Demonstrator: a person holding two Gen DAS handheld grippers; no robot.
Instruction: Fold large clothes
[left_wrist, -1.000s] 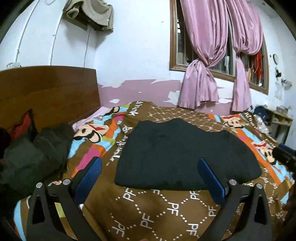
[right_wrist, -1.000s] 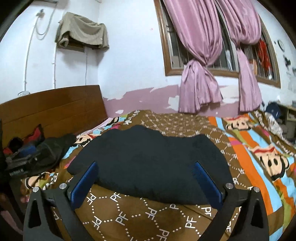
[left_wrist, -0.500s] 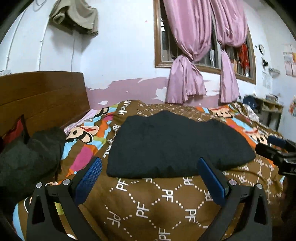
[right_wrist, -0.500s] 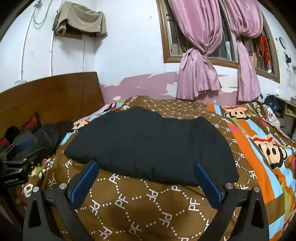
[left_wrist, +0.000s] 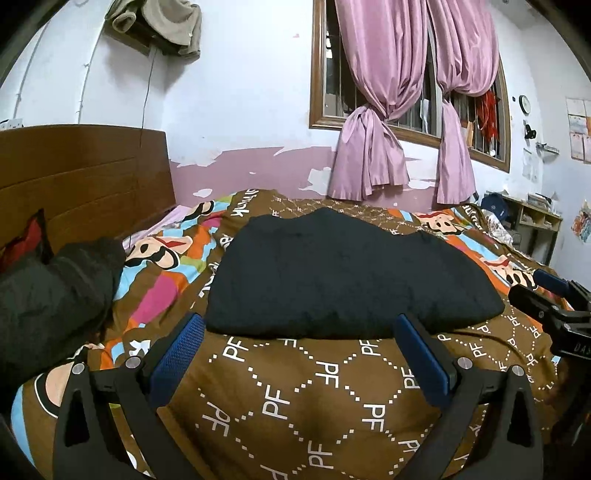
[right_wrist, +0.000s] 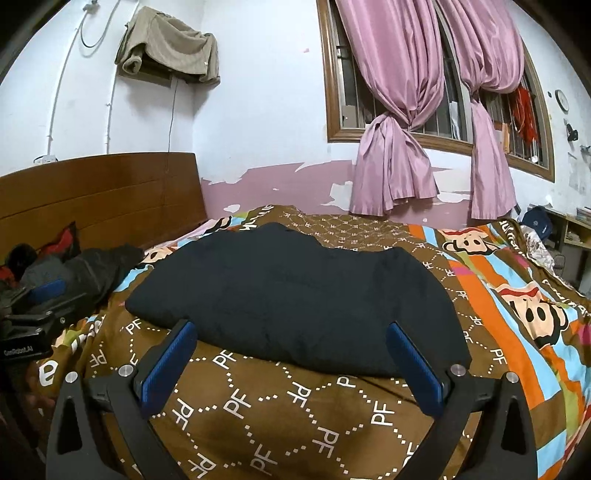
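A large black garment (left_wrist: 343, 277) lies folded flat in a thick rectangle on the bed; it also shows in the right wrist view (right_wrist: 299, 295). My left gripper (left_wrist: 299, 332) is open and empty, held just short of the garment's near edge. My right gripper (right_wrist: 291, 339) is open and empty, also just short of the near edge. The right gripper shows at the right edge of the left wrist view (left_wrist: 554, 306). The left gripper shows at the left edge of the right wrist view (right_wrist: 40, 306).
The bed has a brown patterned quilt (left_wrist: 295, 398) with cartoon stripes. A pile of dark clothes (left_wrist: 44, 295) lies at the left by the wooden headboard (left_wrist: 81, 177). Pink curtains (left_wrist: 388, 110) hang at the window behind. A shelf (left_wrist: 535, 221) stands at the far right.
Both grippers have pulled back and down from the garment; more quilt shows in front of it. The garment has not moved. Both grippers stay open.
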